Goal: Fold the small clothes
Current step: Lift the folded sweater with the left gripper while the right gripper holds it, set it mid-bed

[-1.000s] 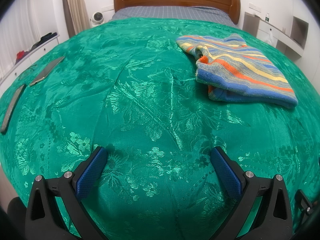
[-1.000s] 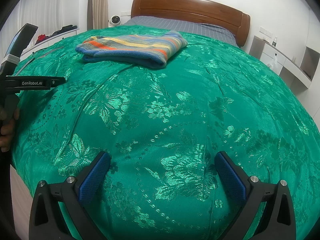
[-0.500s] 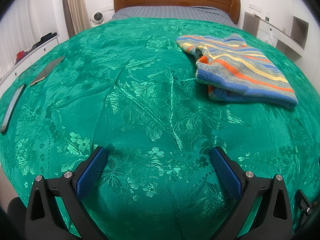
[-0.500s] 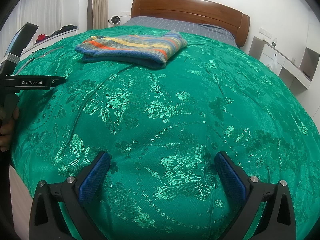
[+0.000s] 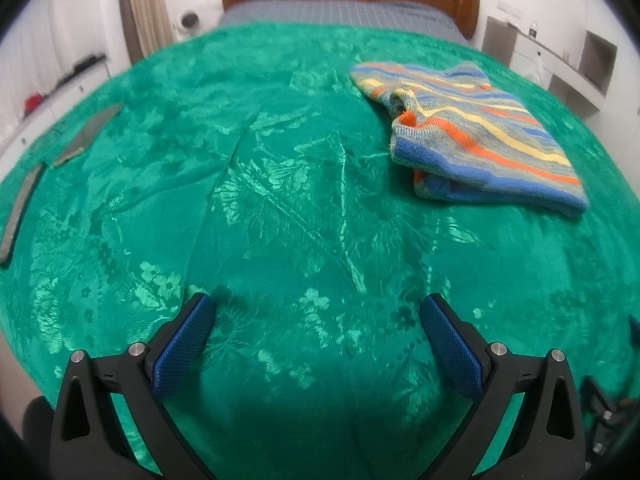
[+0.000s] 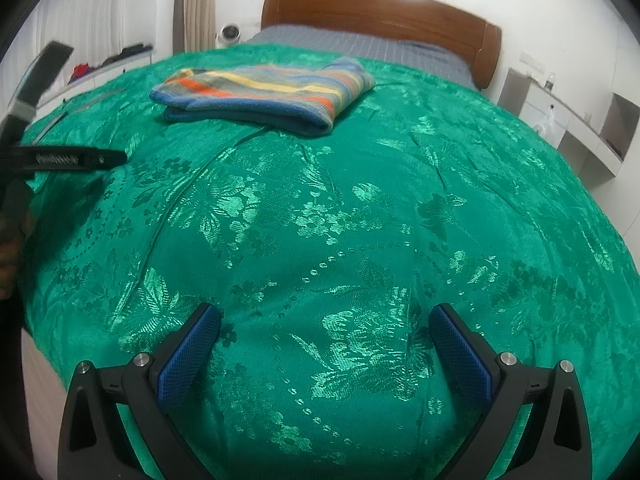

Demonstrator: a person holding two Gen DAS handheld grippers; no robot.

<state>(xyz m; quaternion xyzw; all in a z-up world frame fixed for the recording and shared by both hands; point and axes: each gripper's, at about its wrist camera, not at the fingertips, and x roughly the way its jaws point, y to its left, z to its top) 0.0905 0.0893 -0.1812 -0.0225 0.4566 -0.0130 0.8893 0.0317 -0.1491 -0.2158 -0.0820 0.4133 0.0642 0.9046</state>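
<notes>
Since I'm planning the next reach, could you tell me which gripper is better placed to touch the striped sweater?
Probably the left gripper: the folded striped sweater lies nearer in its view than beyond the right gripper. Both are open and empty.

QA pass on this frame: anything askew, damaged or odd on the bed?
Nothing damaged or spilled. The striped sweater lies folded on the green bedspread, its layers slightly offset at the near edge. Two flat dark objects lie near the bedspread's left edge; what they are is unclear. Both tongs are open and empty.
</notes>
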